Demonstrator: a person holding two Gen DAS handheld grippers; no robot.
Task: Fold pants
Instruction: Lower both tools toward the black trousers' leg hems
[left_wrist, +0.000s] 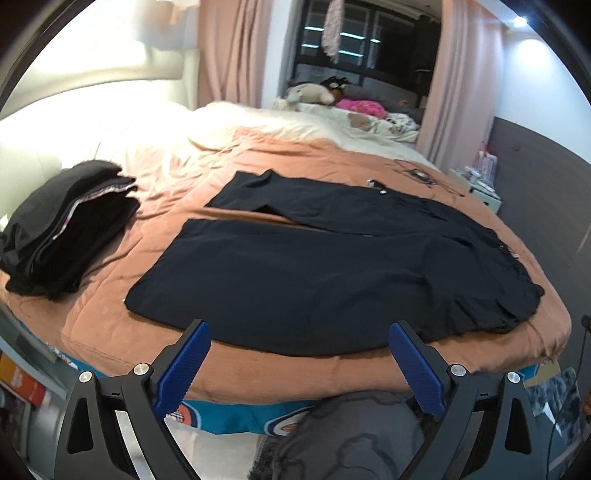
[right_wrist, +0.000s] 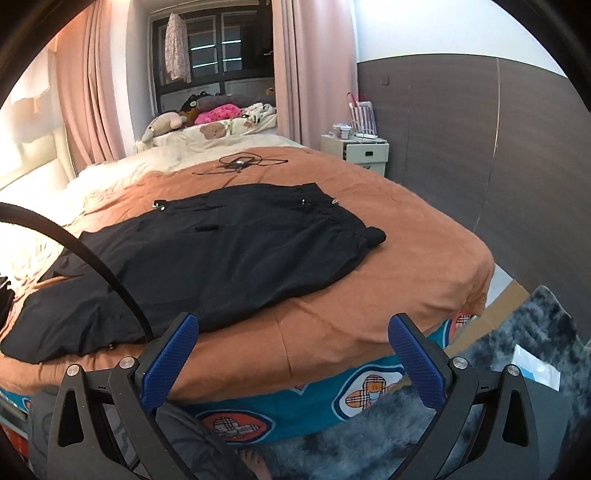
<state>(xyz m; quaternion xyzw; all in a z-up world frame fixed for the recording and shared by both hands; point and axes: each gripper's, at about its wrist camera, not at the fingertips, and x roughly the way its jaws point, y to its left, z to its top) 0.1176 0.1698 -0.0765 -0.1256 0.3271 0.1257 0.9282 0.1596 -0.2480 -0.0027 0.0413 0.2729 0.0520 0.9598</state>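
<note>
On the bed (left_wrist: 314, 158) the pants (left_wrist: 325, 266) lie spread flat, legs apart and unfolded, so every fold is left, while the left gripper (left_wrist: 297, 365) and right gripper (right_wrist: 293, 360) hover wide and empty.

No text, label, brand or number can be read in either view. The orange panel (left_wrist: 22, 387) at the left wrist view's lower left edge carries pale marks, too blurred to make out.
</note>
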